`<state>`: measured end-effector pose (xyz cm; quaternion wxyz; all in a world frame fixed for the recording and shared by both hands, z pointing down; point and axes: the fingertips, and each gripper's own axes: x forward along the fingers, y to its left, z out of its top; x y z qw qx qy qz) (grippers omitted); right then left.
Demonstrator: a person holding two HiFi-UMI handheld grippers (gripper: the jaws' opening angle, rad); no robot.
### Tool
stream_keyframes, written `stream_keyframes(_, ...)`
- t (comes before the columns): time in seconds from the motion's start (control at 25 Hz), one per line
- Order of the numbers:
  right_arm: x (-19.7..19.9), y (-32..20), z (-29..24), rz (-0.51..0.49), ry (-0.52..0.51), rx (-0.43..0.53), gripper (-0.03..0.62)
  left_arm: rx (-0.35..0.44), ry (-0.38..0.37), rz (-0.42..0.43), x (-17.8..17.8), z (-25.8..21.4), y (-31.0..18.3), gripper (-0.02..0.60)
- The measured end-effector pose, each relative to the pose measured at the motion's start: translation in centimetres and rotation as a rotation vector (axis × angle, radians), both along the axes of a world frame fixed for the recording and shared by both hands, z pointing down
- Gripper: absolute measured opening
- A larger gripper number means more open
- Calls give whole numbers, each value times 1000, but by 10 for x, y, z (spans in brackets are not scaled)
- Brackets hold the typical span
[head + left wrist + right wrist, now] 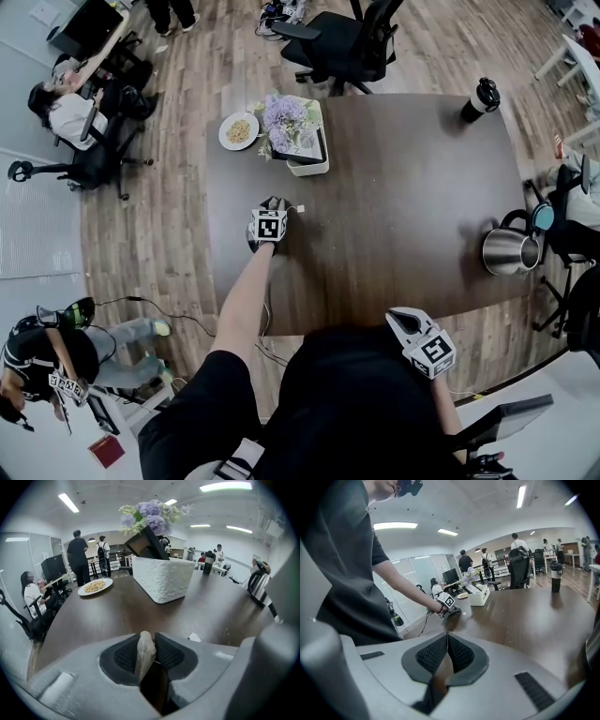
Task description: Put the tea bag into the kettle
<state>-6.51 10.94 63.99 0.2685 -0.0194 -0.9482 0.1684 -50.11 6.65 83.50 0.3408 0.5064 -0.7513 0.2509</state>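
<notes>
A pale tea bag (144,656) stands upright between the black ribbed pads of my left gripper (150,638), which is shut on it just above the dark table. Its small white tag (195,637) lies on the tabletop just beyond the jaws. In the head view my left gripper (274,204) is at the table's middle left, with the tag (300,208) beside it. The steel kettle (509,250) stands at the table's right edge, far from the left gripper, and shows at the right of the left gripper view (259,581). My right gripper (398,322) hovers over the near edge, shut and empty (446,637).
A white planter box with purple flowers (298,131) and a plate of snacks (238,130) sit at the table's far left. A black tumbler (482,98) stands at the far right corner. Office chairs (342,42) and seated people surround the table.
</notes>
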Motion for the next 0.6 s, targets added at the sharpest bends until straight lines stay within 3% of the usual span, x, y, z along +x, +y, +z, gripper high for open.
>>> stream_keyframes(0.12,-1,-1,-3,-5,-5,3,11,-21,-45,18,8,-2,-2,46)
stream_keyframes(0.36,-3,-7,-13,-1,-34,21,11,-2,-43,26,27,-9,4,29)
stream_keyframes(0.48,-4,-10,-14,3,-52,34,11,65,-79,103,54,-29,3,26)
stream_keyframes(0.6,-11,-13,-15,-13,-71,51,11,202,-121,187,77,-62,-10,25)
